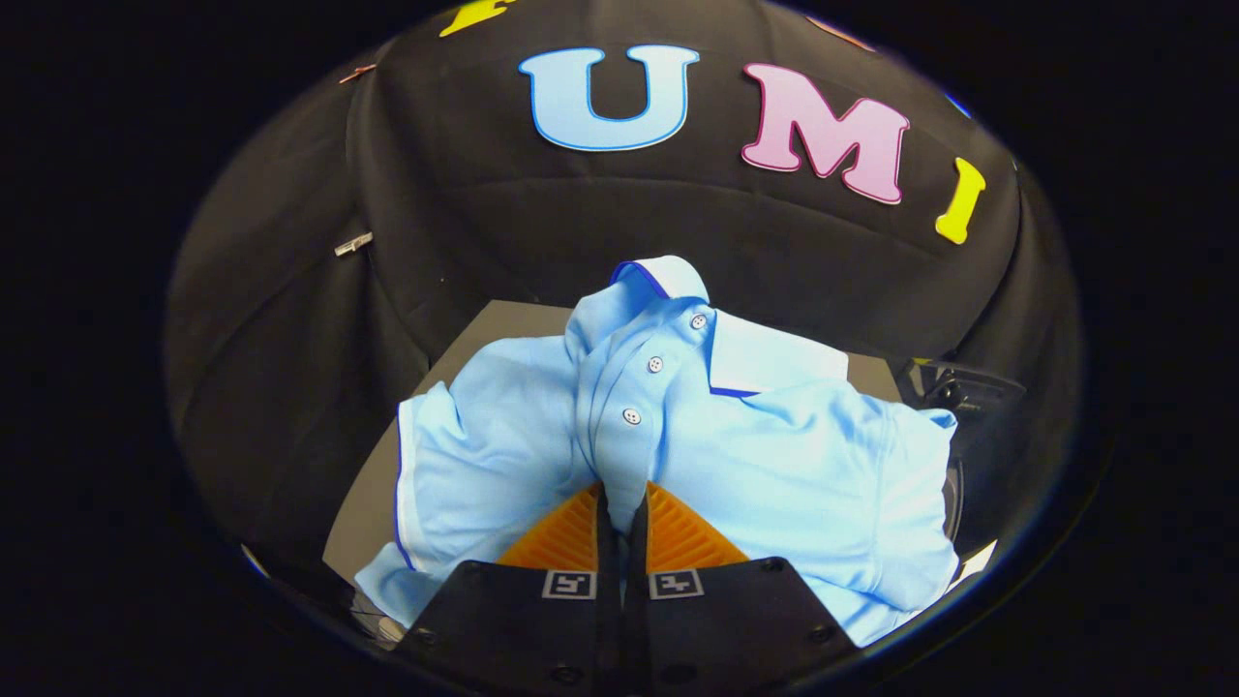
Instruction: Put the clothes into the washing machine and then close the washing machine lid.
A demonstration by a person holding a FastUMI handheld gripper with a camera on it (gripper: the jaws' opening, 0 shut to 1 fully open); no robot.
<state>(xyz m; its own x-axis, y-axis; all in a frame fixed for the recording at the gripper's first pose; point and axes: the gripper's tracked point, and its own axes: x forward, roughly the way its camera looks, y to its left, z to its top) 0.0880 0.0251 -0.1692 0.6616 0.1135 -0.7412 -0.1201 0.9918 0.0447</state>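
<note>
Your gripper [620,503] has its two orange ribbed fingers [566,537] drawn close together, with only a narrow slit between them. A fold of the light blue short-sleeved polo shirt [774,455] runs down into that slit, just below the button placket, so both fingers are pinching the fabric.

The shirt is bunched and gathered upward at the pinch. Its placket carries three small white buttons [654,365], rising in a line away from your fingertips toward the collar. The white collar with dark blue edging [745,353] stands up beyond the fingers, one flap folded out to the right. The left sleeve, trimmed with a white band and thin dark blue piping [407,484], hangs to the left of the fingers. The right side of the garment spreads wide to the right and drapes down past the black finger mounts.

Beneath and behind the shirt lies a flat grey surface [373,503], visible on the left and along the far edge. To the right of the shirt a dark object [958,392] shows at the garment's edge; what it is cannot be determined. I cannot tell how far the shirt is lifted clear of the grey surface.
</note>
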